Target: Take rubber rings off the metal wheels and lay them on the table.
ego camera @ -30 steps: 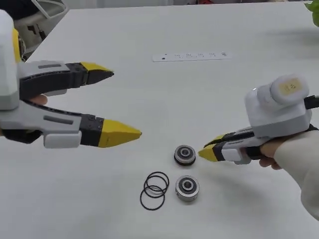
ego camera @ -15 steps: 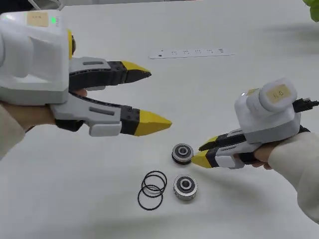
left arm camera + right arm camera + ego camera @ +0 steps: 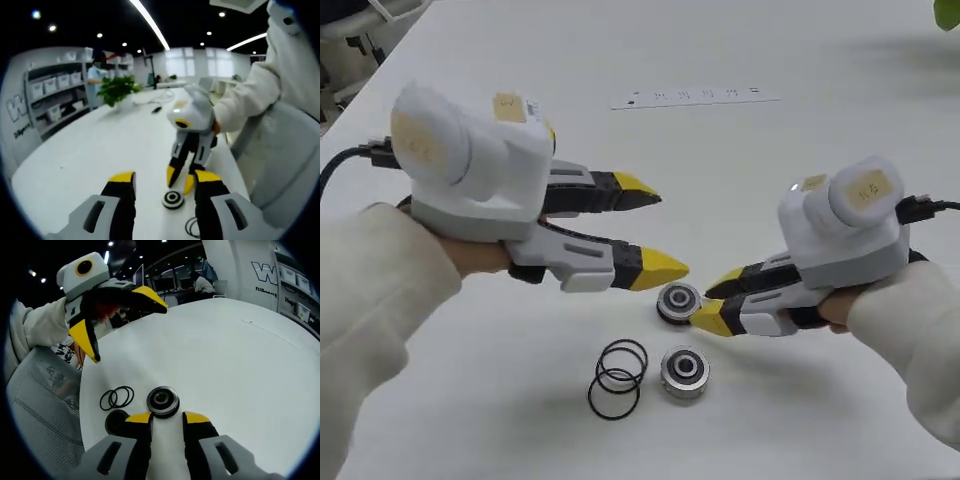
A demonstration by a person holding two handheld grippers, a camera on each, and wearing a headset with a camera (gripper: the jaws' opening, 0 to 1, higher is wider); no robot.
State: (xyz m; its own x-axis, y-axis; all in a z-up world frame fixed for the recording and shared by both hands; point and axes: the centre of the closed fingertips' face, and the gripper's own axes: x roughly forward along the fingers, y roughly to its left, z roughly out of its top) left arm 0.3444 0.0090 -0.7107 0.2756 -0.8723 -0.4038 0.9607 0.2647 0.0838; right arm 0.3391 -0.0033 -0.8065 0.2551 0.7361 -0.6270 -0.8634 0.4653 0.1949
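Spotted black-ringed metal wheel (image 3: 677, 302) lying flat on white table (image 3: 770, 170); found right gripper (image 3: 703, 304) right beside that wheel, jaws parted only a little, gripping nothing, yellow tips at its rim, couldn't tell if touching; found left gripper (image 3: 670, 233) up-left of the wheel, raised off the table, jaws spread wide, empty; noted bare metal wheel (image 3: 684, 371) just nearer the person than the ringed one; noted three loose rubber rings (image 3: 618, 378) overlapping, near-left of the ringed wheel; logged power strip (image 3: 695, 97) well beyond it.
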